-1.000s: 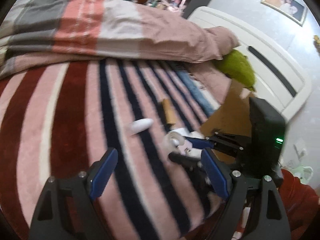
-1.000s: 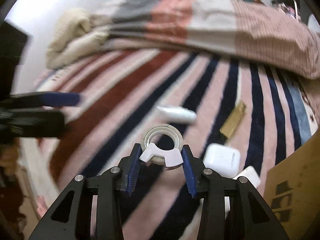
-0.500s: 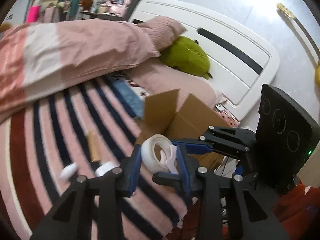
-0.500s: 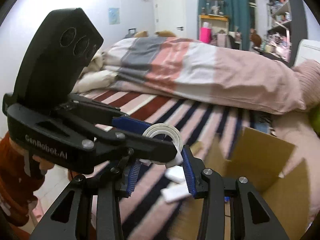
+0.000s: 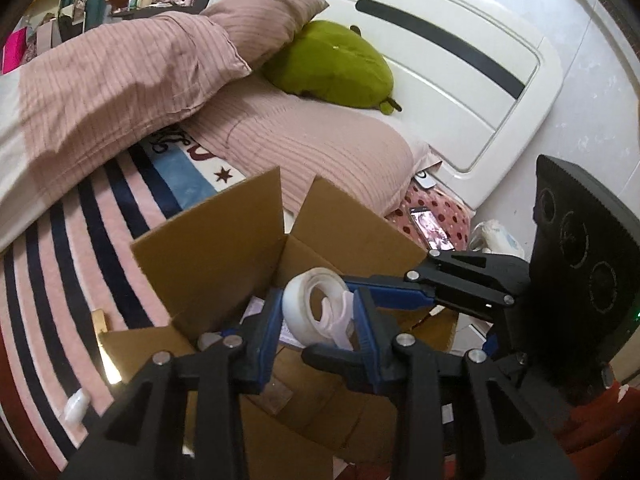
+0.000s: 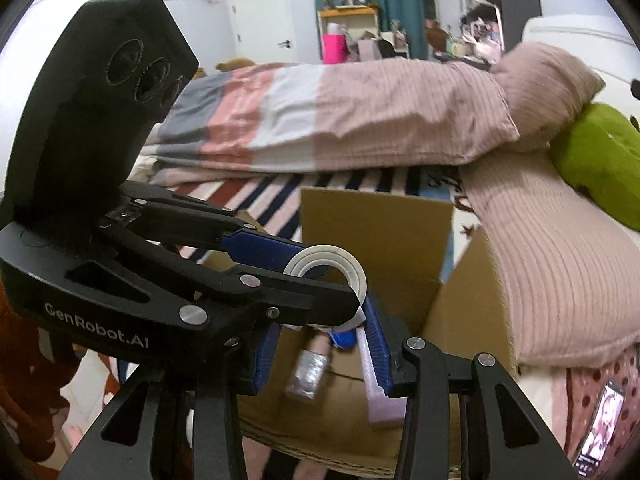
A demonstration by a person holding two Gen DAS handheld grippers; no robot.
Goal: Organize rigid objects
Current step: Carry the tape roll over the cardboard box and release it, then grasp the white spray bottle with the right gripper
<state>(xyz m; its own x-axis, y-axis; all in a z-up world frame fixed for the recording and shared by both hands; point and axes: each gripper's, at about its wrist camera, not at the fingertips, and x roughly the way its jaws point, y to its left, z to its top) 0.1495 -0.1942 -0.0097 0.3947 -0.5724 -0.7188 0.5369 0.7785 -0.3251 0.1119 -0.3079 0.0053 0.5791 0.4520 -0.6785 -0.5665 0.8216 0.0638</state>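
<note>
Both grippers meet over the open cardboard box (image 5: 208,264) on the striped bedspread (image 5: 52,264), and each blocks part of the other's view. The roll of tape (image 5: 314,308) sits in the air above the box opening. The left gripper (image 5: 316,328) has its blue pads pressed on both flat sides of the roll, pinching it. In the right wrist view the left gripper's black finger hides the lower half of the roll (image 6: 326,270), so whether the right gripper (image 6: 324,354) touches the roll is hard to tell; its pads stand apart with a gap showing the box floor between them.

Inside the box (image 6: 376,240), partly covered by fingers: a small bottle with a shiny wrapped lower part (image 6: 310,364), a blue cap-like thing (image 6: 342,338) that is too hidden to name, and a pale pink strip (image 6: 378,404) along the right finger.

Outside the box on the bedspread, a small white piece (image 5: 76,406) near the frame edge, blurry. A phone (image 5: 434,234) with its screen lit lies on dotted pink fabric past the box. A green plush cushion (image 5: 336,64) rests against the headboard.
</note>
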